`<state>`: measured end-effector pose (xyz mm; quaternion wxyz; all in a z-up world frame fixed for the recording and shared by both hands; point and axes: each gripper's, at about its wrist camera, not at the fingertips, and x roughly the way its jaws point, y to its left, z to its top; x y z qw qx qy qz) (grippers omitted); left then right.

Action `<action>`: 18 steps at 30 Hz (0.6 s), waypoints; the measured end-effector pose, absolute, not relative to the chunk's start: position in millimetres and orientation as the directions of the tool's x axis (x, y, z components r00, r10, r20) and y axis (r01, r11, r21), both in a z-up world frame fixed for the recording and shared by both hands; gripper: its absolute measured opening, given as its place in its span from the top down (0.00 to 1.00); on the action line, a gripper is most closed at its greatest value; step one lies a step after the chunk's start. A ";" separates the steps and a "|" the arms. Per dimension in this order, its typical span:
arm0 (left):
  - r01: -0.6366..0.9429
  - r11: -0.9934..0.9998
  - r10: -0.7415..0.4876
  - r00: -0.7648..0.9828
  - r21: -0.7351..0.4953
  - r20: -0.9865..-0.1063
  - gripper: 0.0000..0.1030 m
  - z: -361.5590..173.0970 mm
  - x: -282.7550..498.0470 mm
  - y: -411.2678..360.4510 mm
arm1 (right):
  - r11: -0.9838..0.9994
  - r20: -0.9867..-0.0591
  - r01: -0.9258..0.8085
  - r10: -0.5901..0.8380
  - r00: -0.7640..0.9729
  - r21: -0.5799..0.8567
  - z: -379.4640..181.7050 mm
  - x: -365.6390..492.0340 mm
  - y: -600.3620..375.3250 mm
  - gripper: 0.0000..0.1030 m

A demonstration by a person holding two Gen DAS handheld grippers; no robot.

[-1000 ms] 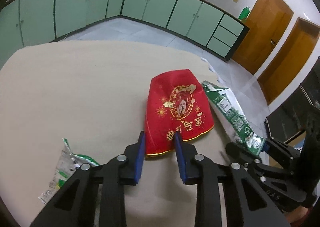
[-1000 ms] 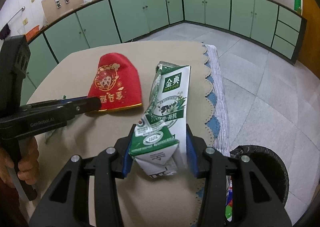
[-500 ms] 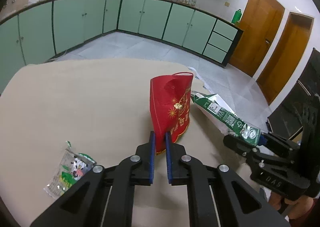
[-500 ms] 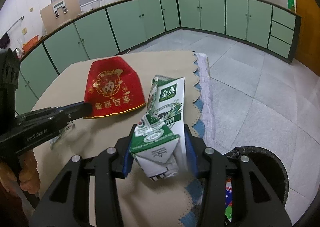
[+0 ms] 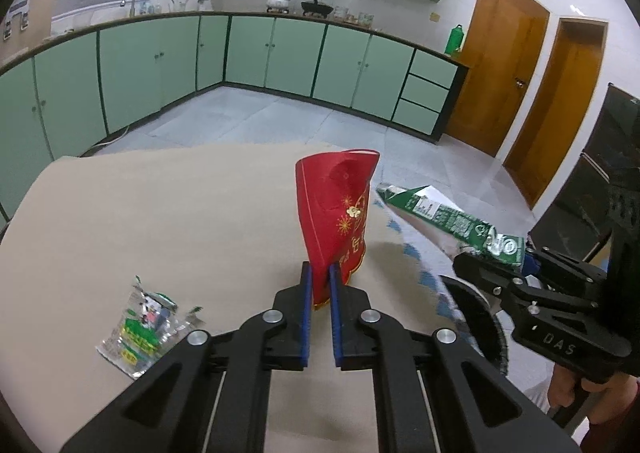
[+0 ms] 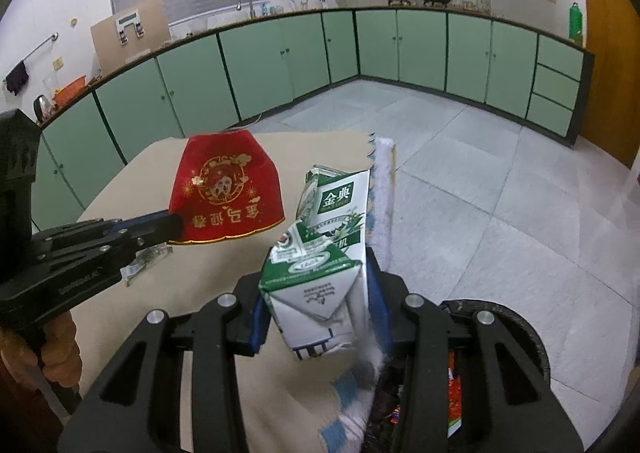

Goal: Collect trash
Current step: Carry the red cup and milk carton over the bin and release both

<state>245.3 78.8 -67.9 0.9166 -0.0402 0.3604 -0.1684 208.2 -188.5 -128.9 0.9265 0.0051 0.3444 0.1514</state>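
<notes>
Green cabinets line the kitchen walls behind a table covered in beige cloth. Above that table, the left gripper has its blue pads clamped on the bottom edge of a red packet, which stands upright between them, clear of the cloth. Near the table's left edge a small foil wrapper lies flat. The right gripper is closed on a flattened green-and-white carton, held in the air over the table's scalloped right edge. Just off that edge, below the carton, stands a black bin with scraps of wrapper inside. Each tool's handle is held by a hand: left, right.
</notes>
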 end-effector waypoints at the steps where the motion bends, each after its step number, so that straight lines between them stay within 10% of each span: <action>1: 0.287 0.937 -0.345 0.682 -0.197 -0.645 0.92 -66.5 242.2 76.1 | 0.956 -0.632 -0.268 0.280 0.722 0.118 -126.2 202.8 -194.1 0.62; 18: 0.482 0.855 -0.486 0.610 -0.194 -0.626 0.92 -59.1 201.1 -41.7 | 0.998 -0.627 -0.009 0.047 0.777 0.063 -118.0 118.2 -298.3 0.62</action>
